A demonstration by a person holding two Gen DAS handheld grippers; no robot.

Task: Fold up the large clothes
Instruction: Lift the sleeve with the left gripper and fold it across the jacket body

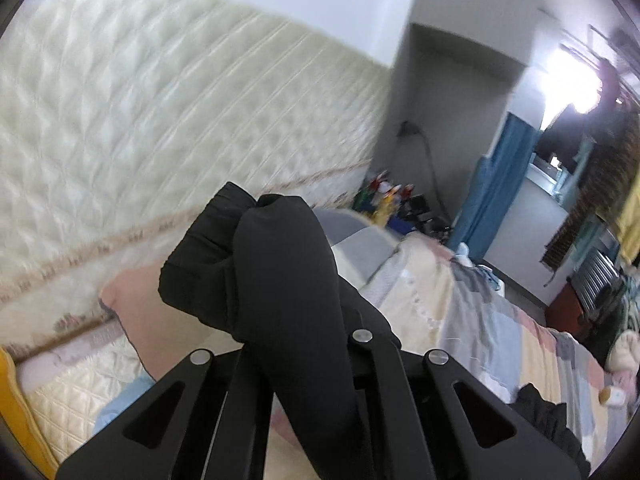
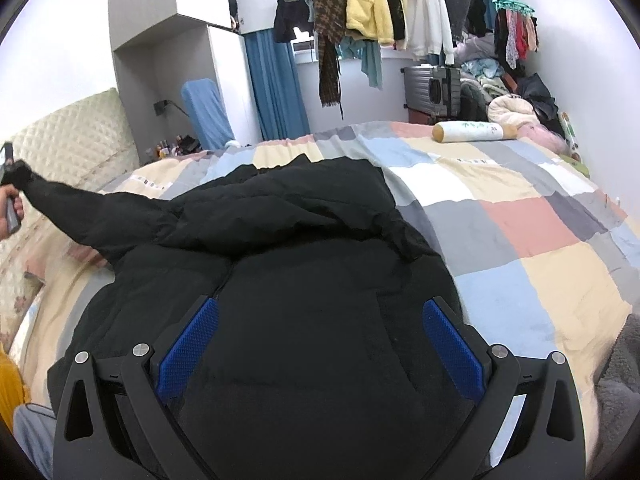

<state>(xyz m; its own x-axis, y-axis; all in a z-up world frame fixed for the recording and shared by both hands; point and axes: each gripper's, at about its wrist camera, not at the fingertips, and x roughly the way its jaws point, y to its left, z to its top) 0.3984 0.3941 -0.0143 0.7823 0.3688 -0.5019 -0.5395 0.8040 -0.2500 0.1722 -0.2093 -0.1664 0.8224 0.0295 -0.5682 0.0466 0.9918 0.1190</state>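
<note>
A large black padded jacket (image 2: 304,264) lies on the patchwork bed cover (image 2: 540,248). My right gripper (image 2: 320,320) is open just above the jacket's body, its blue pads (image 2: 452,352) wide apart on either side of the fabric. My left gripper (image 1: 296,320) is shut on the jacket's sleeve (image 1: 260,264) and holds the cuff end up above the bed. In the right wrist view that sleeve (image 2: 76,212) stretches out to the far left, where the left gripper (image 2: 10,184) shows at the frame edge.
A cream quilted headboard (image 1: 120,120) stands behind the left gripper. A pink pillow (image 1: 132,320) lies below the sleeve. A cylindrical bolster (image 2: 472,132) lies at the bed's far side. Hanging clothes (image 2: 368,0), a grey suitcase (image 2: 436,88) and piled laundry (image 2: 516,100) stand beyond the bed.
</note>
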